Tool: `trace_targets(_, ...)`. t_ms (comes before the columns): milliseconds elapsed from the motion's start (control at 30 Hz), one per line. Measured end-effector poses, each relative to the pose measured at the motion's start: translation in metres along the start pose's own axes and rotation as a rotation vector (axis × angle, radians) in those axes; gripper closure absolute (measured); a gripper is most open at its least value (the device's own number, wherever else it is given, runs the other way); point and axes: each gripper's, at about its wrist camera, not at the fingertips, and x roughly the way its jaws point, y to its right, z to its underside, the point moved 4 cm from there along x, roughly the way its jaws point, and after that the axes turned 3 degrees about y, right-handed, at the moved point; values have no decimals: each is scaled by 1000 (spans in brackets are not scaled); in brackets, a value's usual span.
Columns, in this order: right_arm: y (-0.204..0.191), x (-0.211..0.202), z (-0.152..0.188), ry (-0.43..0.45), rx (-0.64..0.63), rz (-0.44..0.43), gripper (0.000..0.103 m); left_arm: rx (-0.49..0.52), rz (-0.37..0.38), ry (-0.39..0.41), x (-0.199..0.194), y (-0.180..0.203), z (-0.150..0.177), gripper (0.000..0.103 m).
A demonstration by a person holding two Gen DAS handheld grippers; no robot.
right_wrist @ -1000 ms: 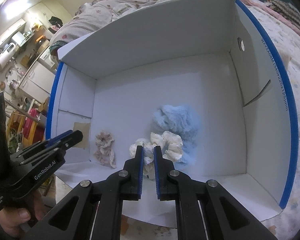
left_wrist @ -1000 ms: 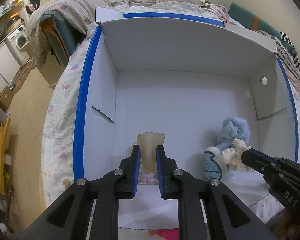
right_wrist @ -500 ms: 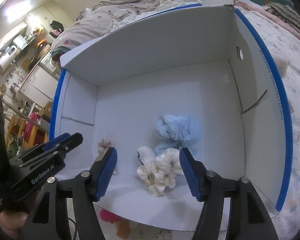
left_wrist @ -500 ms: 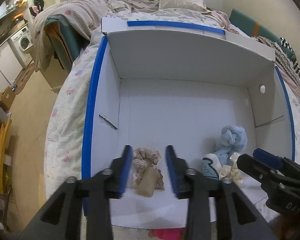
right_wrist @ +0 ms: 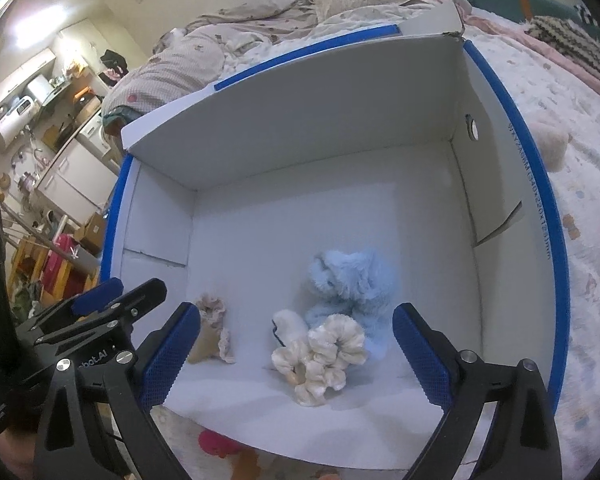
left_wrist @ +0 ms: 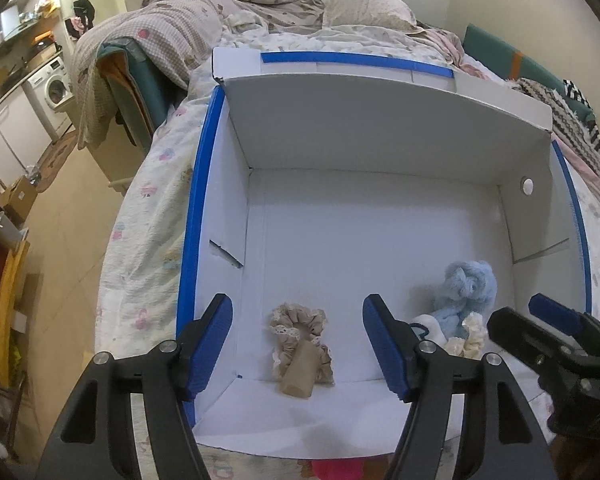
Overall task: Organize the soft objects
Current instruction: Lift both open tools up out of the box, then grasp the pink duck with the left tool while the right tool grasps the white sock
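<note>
A white box with blue edging (left_wrist: 204,184) sits open on the bed (left_wrist: 148,216) ahead of both my claws, its tall back flap standing up beyond them and its near flap folded flat beneath them. To the left, past the bed's edge, there is a washing machine (left_wrist: 54,86) against the wall. A pillow (left_wrist: 364,4) and rumpled bedding lie beyond the box. Nothing stands between my fingers and the soft things inside. My left claw (left_wrist: 298,346) is spread wide and holds nothing; the beige lace scrunchie (left_wrist: 300,334) with its tan card tag lies on the box floor straight ahead, between the two blue pads but touching neither. My right claw (right_wrist: 296,354) is likewise spread wide and empty; the cream scrunchie (right_wrist: 320,354) lies between its pads, apart from both, with the fluffy blue scrunchie (right_wrist: 350,280) just beyond and touching it. A small white piece with a dark edge (right_wrist: 288,324) rests against the cream one's left side. Something pink (right_wrist: 216,442) shows under the near flap.
</note>
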Motion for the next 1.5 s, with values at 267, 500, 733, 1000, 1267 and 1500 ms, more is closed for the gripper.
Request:
trace_targets(267, 1, -6, 4, 15, 22, 12, 0, -26, -10, 8, -7, -12, 4, 38)
trace_targets(500, 6, -14, 9, 32, 43, 18, 0, 0, 6, 31, -18, -12, 10, 38)
trace_targets(733, 13, -29, 11, 67, 61, 28, 0, -6, -17, 54, -33, -19, 14, 38)
trace_targets(1000, 9, -49, 22, 86, 36, 35, 0, -109, -10, 9, -36, -49, 27, 38)
trace_targets(1267, 0, -78, 24, 99, 62, 14, 0, -159, -13, -3, -50, -67, 47, 38)
trace_targets(1500, -4, -92, 38, 83, 49, 7, 0, -179, -13, -12, -58, -70, 61, 38)
